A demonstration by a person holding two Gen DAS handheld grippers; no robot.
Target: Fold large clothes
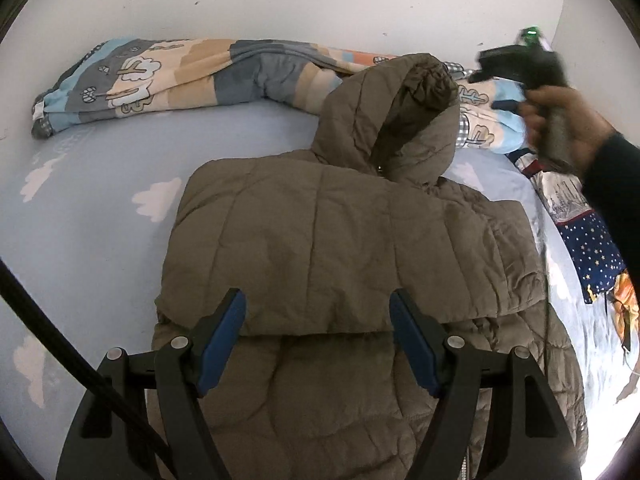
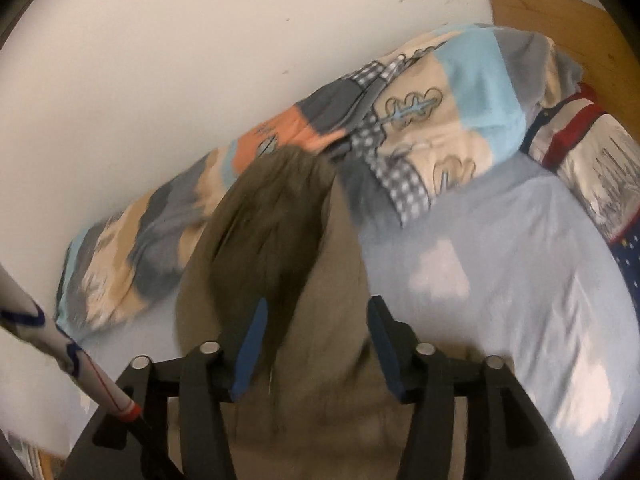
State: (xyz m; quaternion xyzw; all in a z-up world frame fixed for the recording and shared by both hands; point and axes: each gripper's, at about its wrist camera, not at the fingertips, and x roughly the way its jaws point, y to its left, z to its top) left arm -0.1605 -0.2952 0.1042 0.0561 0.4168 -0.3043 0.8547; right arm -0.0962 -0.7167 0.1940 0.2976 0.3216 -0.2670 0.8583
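From the left wrist, your left gripper [image 1: 318, 332] hovers open and empty over the jacket [image 1: 340, 248], which lies on the bed sheet [image 1: 100, 200]; it's puffy, soft, light

From the right wrist, your right gripper [image 2: 316, 344] gapes, gripping nothing; grab the hood [image 2: 272, 216] beyond it

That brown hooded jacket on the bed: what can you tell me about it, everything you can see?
The brown jacket is a puffy quilted coat, olive-brown, matte and wrinkled. It lies on a pale blue sheet with cloud prints, its upper part folded down over the lower, leaving a crease across the middle. Its hood stands up against a patchwork duvet. In the sharp left wrist view no fingers touch it; the other view is blurred.
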